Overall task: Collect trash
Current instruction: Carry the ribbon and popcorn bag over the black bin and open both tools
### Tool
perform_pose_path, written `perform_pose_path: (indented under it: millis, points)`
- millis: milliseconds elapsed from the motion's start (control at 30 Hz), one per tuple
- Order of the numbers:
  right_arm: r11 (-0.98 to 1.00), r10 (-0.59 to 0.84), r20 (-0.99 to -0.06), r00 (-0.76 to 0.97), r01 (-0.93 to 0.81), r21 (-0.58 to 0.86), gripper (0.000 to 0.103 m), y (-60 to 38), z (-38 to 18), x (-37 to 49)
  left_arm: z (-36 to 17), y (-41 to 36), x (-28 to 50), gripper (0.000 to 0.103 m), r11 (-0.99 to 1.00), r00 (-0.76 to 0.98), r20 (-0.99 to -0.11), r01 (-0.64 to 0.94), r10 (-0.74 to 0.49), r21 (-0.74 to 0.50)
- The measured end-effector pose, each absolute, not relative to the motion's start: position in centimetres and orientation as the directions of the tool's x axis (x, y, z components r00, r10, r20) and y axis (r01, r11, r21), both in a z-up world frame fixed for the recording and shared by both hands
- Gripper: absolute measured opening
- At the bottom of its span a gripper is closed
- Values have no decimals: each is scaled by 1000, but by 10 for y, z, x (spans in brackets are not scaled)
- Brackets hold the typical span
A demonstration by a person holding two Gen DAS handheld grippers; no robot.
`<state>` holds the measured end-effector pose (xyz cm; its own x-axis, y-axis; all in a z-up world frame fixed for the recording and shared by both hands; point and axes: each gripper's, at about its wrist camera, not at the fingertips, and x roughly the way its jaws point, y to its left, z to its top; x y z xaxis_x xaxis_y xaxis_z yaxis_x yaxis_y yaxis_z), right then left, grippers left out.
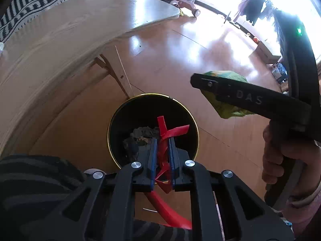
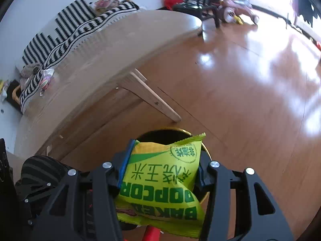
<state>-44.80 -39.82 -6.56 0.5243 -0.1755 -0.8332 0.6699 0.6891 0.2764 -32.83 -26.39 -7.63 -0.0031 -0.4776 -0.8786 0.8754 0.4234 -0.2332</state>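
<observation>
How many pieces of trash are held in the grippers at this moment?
2. A red plastic strip is pinched in the left gripper over the black bin; a yellow popcorn bag is in the right gripper.

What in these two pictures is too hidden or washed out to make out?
- Right wrist view: most of the bin, hidden behind the popcorn bag.
- Left wrist view: the dark clump inside the bin, too dim to identify.
- Left wrist view: the window area, washed out by glare.
</observation>
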Motion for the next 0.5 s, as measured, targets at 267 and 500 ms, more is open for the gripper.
perform_pose_path:
  millis: [267,500]
  points:
    - [679,-127,-856,500,673,293,50,-399,-78,-440,-97,-256,-311,10,468,-54,-888,834,-457,-292]
    - [659,-92,-869,487,683,313,50,-403,-90,-431,-104,-270,-318,10,458,-54,-899,846,-434,-272]
